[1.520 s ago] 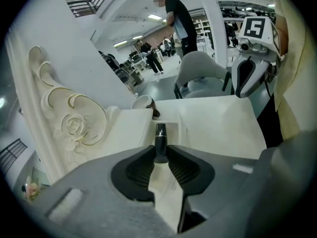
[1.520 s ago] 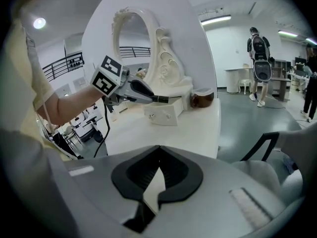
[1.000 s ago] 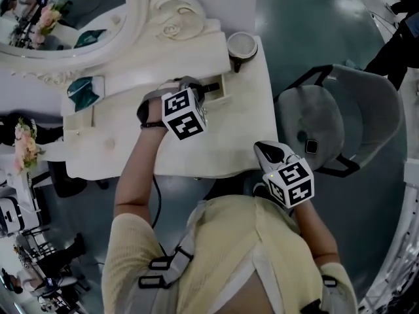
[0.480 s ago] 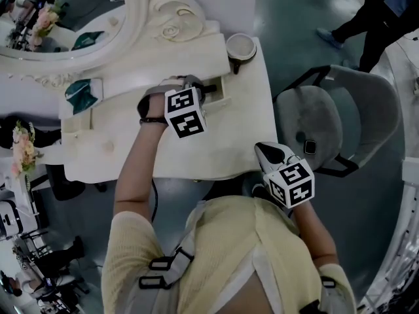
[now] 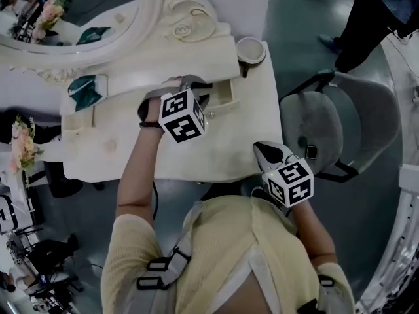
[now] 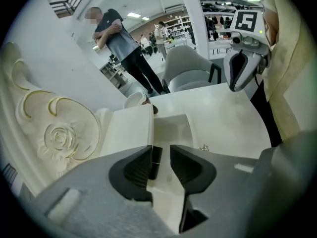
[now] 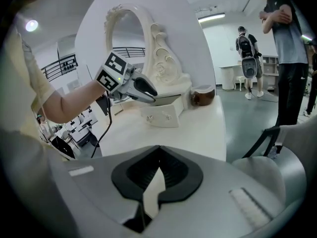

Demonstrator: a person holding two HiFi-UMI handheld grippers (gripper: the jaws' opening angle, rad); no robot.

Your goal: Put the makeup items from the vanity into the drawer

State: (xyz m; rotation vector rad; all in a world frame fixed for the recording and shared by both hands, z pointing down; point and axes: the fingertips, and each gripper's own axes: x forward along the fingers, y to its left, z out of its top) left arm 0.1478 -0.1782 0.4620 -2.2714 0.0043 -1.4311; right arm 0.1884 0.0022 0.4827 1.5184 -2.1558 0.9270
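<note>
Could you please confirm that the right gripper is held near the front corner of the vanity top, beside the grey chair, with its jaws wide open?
Not quite: the jaws of the right gripper are shut together with nothing between them, as the right gripper view shows. The rest holds: it is held near the front corner of the vanity top, beside the grey chair.

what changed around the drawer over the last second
The left tongs have just been opening over the open drawer. They now stand apart around the dark makeup tube, with a gap on one side. A bystander walked across the head view's top right. The right tongs stayed shut at the vanity's front edge, and the round jar stayed put.
</note>
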